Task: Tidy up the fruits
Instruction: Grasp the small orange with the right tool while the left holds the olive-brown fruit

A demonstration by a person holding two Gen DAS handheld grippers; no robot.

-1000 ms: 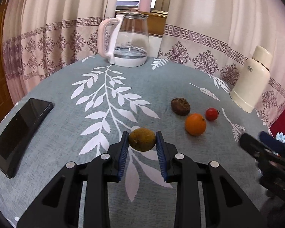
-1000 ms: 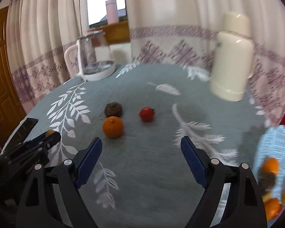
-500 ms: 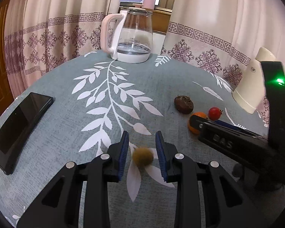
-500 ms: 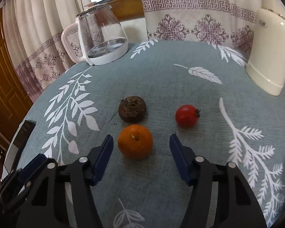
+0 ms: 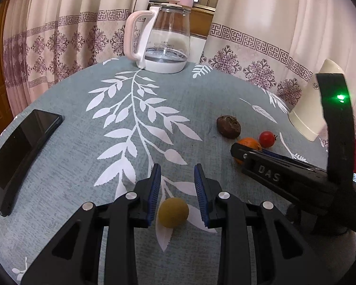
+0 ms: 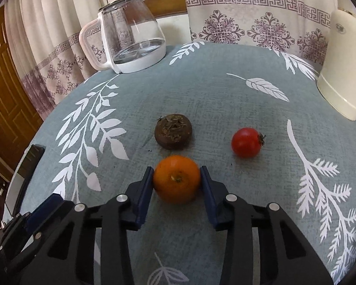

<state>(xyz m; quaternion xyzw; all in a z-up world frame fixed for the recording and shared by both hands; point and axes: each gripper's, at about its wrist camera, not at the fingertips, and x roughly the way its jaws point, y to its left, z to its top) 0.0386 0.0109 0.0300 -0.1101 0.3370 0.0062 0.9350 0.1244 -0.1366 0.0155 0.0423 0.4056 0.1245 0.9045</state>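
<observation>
On the grey leaf-print cloth lie an orange, a dark brown wrinkled fruit and a small red tomato. My right gripper straddles the orange. Its jaws are closing and both blue pads touch the orange's sides. In the left wrist view a yellow-green round fruit lies loose on the cloth, low between the finger bases. My left gripper stands narrowly shut above it, with nothing between its tips and no pad pressing the fruit. The right gripper's black body fills that view's right side.
A glass kettle with a pink handle stands at the table's far edge. A cream thermos is at the far right. A black phone lies near the left edge. Curtains hang behind the round table.
The right gripper came forward and down over the orange, and its jaws narrowed from wide onto it. The yellow-green fruit left the left pads and now lies lower, toward the finger bases.
</observation>
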